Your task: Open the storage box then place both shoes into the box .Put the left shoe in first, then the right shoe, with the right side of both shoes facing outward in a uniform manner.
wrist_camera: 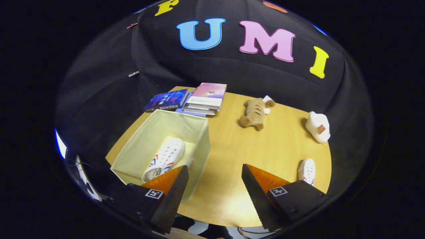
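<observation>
So in the gripper view, the gripper (215,186) is spread wide and holding nothing, just bare table (232,149) between its fingers. The storage box (132,156) sits open at lower left, one shoe (165,158) already lying inside with its long axis running away from the fingers. The second shoe (306,170) is down at lower right, just past the right finger, pointing roughly the same way. Looks like the next reach has to swing right for it.
</observation>
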Demonstrator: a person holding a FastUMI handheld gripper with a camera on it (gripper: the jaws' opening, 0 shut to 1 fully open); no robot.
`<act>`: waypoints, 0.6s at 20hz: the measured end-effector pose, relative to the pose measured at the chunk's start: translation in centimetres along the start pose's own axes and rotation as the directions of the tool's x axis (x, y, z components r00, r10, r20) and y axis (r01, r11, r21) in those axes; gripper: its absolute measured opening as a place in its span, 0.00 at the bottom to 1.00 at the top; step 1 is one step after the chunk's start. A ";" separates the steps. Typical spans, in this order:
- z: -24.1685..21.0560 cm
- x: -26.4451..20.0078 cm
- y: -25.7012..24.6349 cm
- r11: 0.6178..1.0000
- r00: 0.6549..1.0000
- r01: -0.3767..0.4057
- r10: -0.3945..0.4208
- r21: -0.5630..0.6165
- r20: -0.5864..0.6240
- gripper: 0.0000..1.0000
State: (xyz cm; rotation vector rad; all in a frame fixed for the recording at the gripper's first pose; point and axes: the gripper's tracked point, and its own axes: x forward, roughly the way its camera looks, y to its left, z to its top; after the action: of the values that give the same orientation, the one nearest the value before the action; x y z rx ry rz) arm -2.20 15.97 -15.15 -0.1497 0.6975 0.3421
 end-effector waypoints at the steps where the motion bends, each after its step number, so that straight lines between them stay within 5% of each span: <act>1: -0.1 -0.4 -1.9 1.000 1.000 0.023 -0.022 -0.005 0.008 0.99; 12: -9.2 -2.3 -23.2 0.960 0.963 0.267 -0.262 0.086 -0.062 0.98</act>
State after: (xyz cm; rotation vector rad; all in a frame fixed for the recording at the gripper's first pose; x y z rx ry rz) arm -1.09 -8.60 -20.18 -0.1603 0.7316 0.0489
